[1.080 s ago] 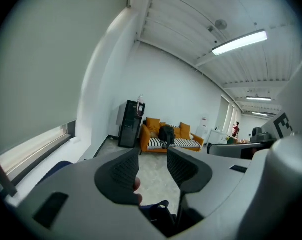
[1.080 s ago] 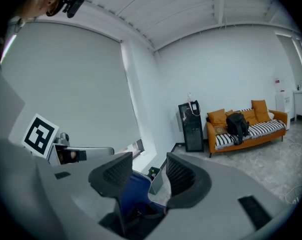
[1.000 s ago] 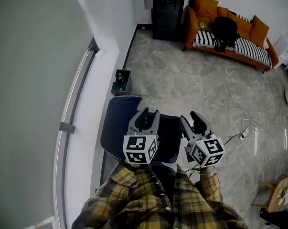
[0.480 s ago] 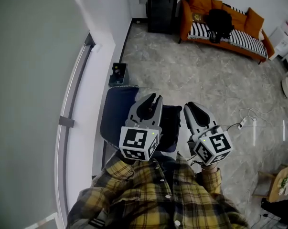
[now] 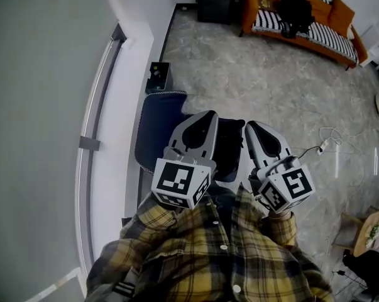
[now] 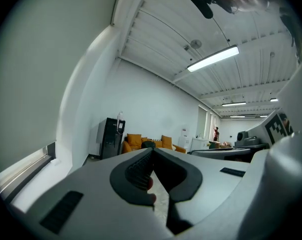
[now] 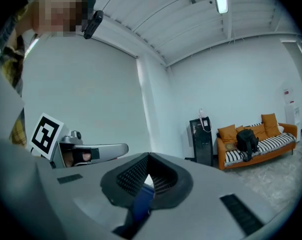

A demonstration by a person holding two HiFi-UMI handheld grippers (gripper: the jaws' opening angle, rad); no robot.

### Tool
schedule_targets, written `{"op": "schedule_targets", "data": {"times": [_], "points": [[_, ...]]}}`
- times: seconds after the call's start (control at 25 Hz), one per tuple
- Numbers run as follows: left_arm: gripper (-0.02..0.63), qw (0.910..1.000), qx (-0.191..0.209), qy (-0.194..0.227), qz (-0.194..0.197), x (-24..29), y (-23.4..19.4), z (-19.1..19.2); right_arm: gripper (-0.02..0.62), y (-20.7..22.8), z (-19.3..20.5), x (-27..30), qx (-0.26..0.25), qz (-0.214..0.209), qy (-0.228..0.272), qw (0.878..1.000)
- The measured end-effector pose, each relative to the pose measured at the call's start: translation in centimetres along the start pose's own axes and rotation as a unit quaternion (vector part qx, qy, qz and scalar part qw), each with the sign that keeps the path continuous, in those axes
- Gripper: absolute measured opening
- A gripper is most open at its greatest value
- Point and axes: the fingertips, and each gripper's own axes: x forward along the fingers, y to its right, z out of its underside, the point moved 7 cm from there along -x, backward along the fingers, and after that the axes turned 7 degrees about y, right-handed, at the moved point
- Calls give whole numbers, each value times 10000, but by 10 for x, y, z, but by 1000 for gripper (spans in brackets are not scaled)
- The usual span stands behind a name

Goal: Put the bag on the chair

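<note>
Jaws meet tip to tip on my left gripper (image 6: 152, 151) and my right gripper (image 7: 148, 156); both have just closed with nothing between them. I hold the two side by side, nearly level, above a dark blue chair (image 5: 159, 128). The black bag (image 5: 295, 8) sits well apart on an orange sofa (image 5: 341, 10) across the room.

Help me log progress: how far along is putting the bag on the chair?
Done: nothing; the black backpack lies on the orange sofa. In hand: nothing; left gripper and right gripper have just closed empty above the dark blue padded chair. Left: fetch the backpack, set it on the chair.
</note>
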Motion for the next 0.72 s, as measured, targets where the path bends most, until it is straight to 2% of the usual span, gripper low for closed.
{"op": "schedule_targets", "data": {"times": [0.32, 0.72], "points": [[18, 9998, 15, -207, -74, -7, -2, 1, 17, -5, 11, 2, 135, -277, -345, 9989], [18, 9996, 85, -270, -70, -13, -7, 4, 17, -10, 17, 7, 215, -291, -451, 9983]]}}
